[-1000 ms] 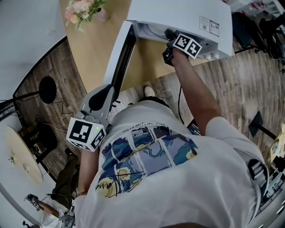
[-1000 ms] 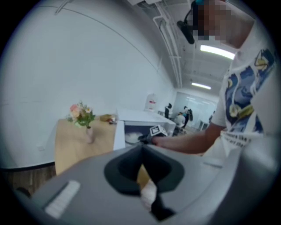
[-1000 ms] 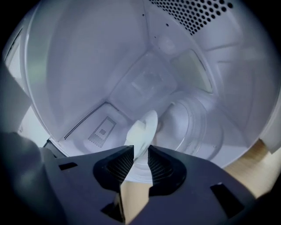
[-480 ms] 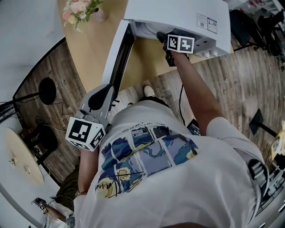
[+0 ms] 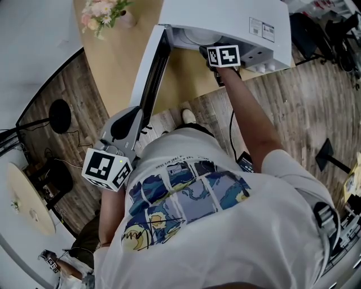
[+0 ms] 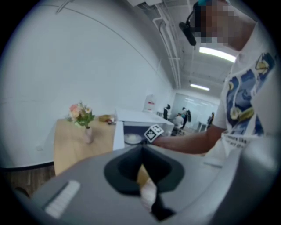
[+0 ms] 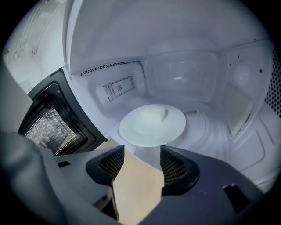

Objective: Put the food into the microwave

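Observation:
The white microwave (image 5: 225,17) stands on a wooden table with its door (image 5: 151,68) swung open to the left. Inside it, a white plate (image 7: 152,125) rests on the turntable with a pale block of food (image 7: 153,115) on it. My right gripper (image 7: 141,165) is at the mouth of the cavity, just in front of the plate. Its jaws are open with nothing between them. Its marker cube (image 5: 223,55) shows in the head view. My left gripper (image 5: 134,113) hangs by the person's hip, below the door's edge, shut and holding nothing.
A small vase of pink flowers (image 5: 104,11) stands at the far left corner of the table (image 5: 118,62). The open door's dark mesh window (image 7: 52,125) is close on the right gripper's left. Wood flooring, cables and a stand (image 5: 59,113) lie around the person.
My right gripper has rolled, so its marker cube now faces up squarely, and it has shifted slightly left at the opening. The white plate now shows inside the cavity. The left gripper has stayed put.

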Motion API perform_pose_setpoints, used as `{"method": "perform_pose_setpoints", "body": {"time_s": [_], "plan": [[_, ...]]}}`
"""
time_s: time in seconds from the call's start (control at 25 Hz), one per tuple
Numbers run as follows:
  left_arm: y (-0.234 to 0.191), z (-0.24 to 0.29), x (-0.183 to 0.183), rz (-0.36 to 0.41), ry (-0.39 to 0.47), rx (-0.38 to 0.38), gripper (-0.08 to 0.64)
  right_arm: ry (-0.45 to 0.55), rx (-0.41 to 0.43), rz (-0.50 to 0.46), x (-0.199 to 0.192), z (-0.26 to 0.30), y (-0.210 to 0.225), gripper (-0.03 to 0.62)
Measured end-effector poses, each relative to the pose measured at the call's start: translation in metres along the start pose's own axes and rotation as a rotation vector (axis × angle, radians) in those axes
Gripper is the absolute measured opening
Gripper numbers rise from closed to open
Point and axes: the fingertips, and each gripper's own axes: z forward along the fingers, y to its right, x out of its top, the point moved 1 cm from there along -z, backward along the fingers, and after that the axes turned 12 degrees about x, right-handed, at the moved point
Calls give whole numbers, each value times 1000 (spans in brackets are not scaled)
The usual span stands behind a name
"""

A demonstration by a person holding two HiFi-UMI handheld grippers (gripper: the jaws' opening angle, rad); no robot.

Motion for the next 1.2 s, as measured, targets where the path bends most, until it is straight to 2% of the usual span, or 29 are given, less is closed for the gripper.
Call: {"method": "perform_pose_setpoints", "body": {"time_s": [0.4, 0.64, 1.2], "plan": [[1, -9, -5, -10, 6, -19, 9, 18, -22, 23, -7, -12, -5, 222], [5, -16, -11, 8, 10, -51, 9, 37, -29, 38, -20, -26, -17, 221], [21, -37, -24, 63, 23, -172, 9, 95, -61, 67, -58, -75, -56, 221]]}}
